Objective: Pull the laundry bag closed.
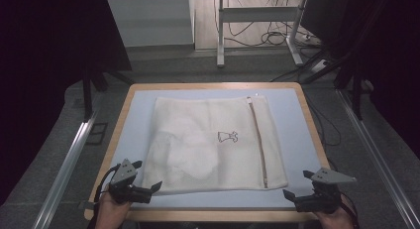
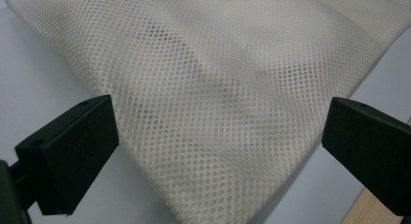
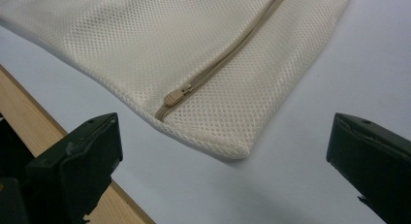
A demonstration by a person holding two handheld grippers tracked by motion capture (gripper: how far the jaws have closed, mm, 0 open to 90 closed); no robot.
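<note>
A cream mesh laundry bag (image 1: 213,142) lies flat on the pale blue table top (image 1: 292,120), with a small dress print at its middle and a beige zipper (image 1: 258,140) running down its right side. Something pale shows through the mesh at its left half. My left gripper (image 1: 148,177) is open at the bag's near left corner, and the mesh (image 2: 218,98) lies between and beyond its jaws. My right gripper (image 1: 297,185) is open near the bag's near right corner. The zipper pull (image 3: 175,95) sits at the near end of the zipper, just ahead of the right jaws.
The table has a wooden rim (image 1: 218,215) along its near edge, close under both grippers. Metal rails (image 1: 67,164) run along both sides of the table. A desk frame and cables (image 1: 267,33) stand on the floor beyond the far edge.
</note>
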